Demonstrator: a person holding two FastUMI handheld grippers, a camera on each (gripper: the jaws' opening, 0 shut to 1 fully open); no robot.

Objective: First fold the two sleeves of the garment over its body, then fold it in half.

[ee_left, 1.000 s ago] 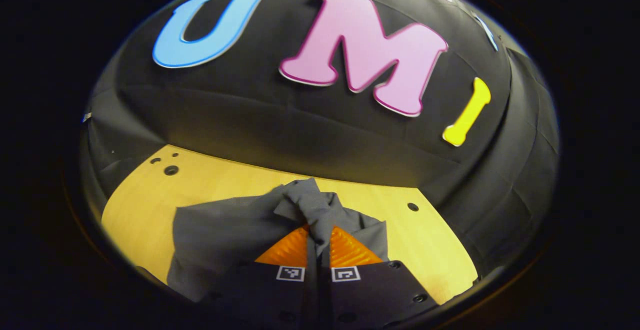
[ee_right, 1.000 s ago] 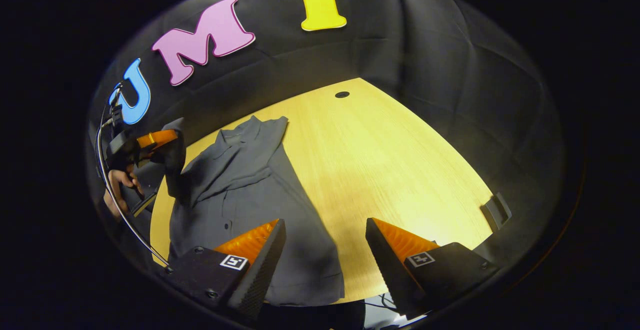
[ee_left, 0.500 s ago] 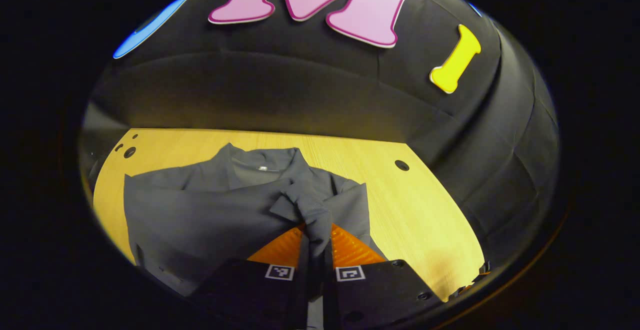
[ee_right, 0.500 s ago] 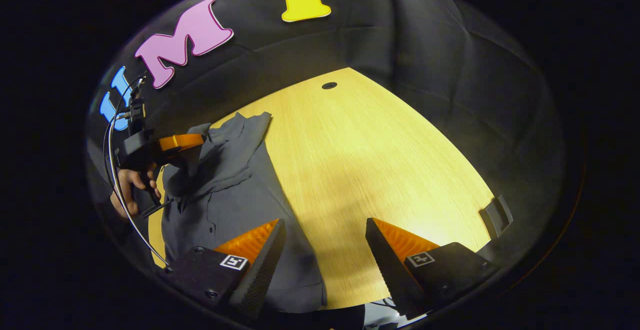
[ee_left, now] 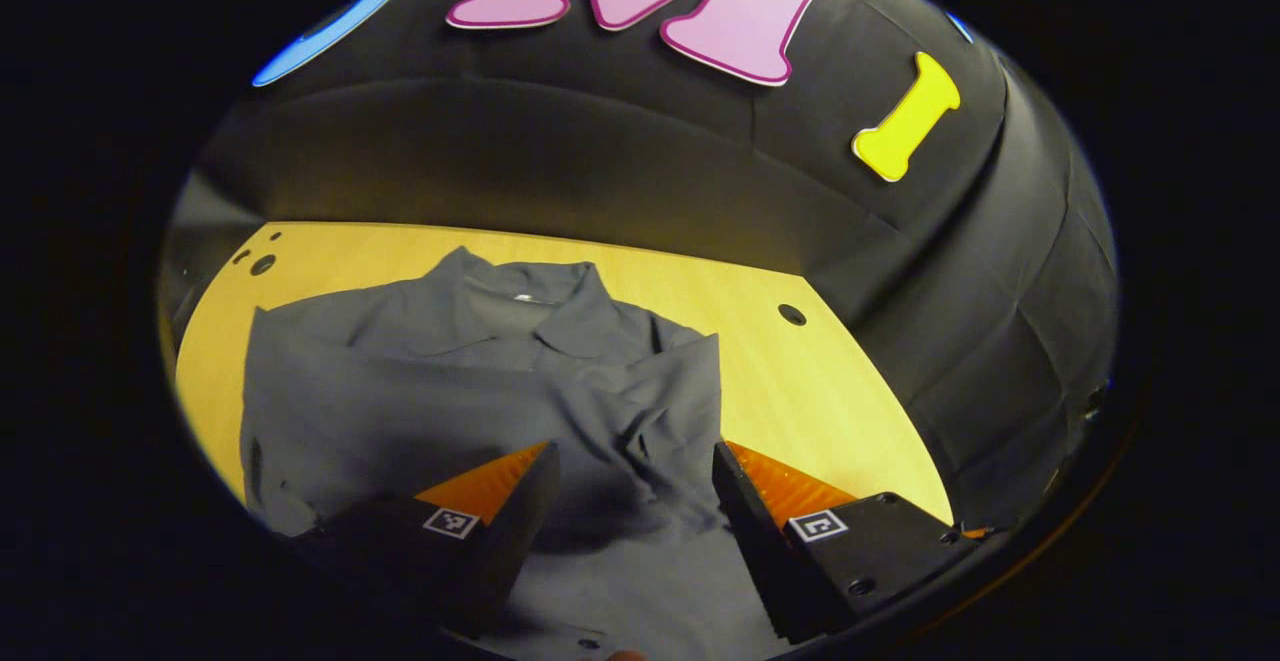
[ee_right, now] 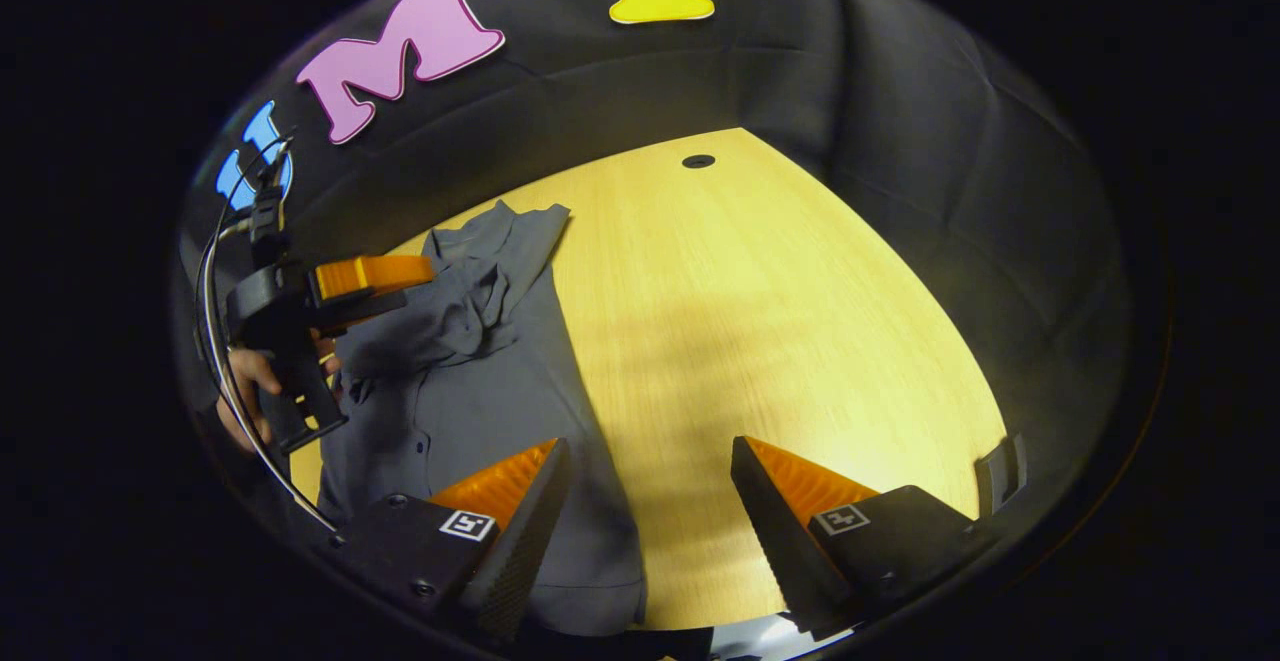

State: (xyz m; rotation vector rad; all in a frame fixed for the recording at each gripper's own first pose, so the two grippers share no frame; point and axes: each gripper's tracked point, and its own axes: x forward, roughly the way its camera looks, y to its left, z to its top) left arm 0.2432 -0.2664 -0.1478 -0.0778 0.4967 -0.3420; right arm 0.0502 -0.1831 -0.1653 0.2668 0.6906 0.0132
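Shirt: grey, on the table, 1 sleeve folded over.
My left gripper: fingers apart above it.
My right gripper: fingers apart, empty.

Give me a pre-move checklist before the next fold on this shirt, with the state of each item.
1. Left gripper open, free of cloth: ok; its fingers stand apart above the shirt.
2. Sleeve laid over the shirt's body: ok, though bunched and creased near its end.
3. Other sleeve folded over the body: cannot tell from these views.
4. Right gripper open and holding nothing: ok; it hangs over the shirt's edge and the table.
5. Collar lying flat toward the wall: ok.
6. Shirt fully on the table: cannot tell; its near hem runs out of sight.
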